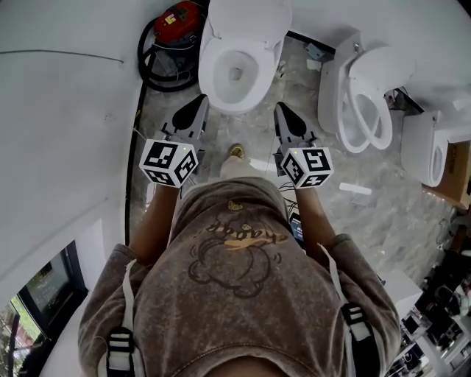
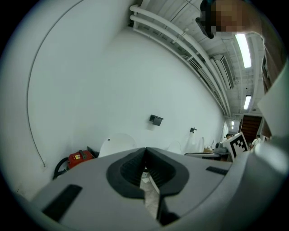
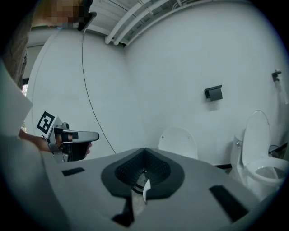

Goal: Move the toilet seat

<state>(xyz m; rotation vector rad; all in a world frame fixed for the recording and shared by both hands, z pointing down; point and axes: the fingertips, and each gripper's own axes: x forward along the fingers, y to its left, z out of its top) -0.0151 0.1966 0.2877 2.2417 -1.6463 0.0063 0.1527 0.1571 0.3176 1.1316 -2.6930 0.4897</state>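
A white toilet [image 1: 234, 70] stands straight ahead against the wall. Its seat [image 1: 211, 74] lies down on the bowl and its lid [image 1: 250, 18] is raised. My left gripper [image 1: 199, 101] hovers just short of the bowl's left front, shut and empty. Level with it, my right gripper [image 1: 280, 109] hangs by the bowl's right front, also shut with nothing in it. In the left gripper view the jaws [image 2: 145, 155] meet below the upright lid [image 2: 118, 143]. In the right gripper view the jaws [image 3: 144, 155] are together, the lid [image 3: 178, 140] beyond them and the left gripper [image 3: 67, 137] at left.
A red vacuum cleaner [image 1: 176, 20] with a coiled black hose sits left of the toilet, by the curved white wall. A second toilet [image 1: 364, 103] with its seat up stands to the right, and a third [image 1: 433, 151] beyond it. A white scrap [image 1: 355, 189] lies on the marbled floor.
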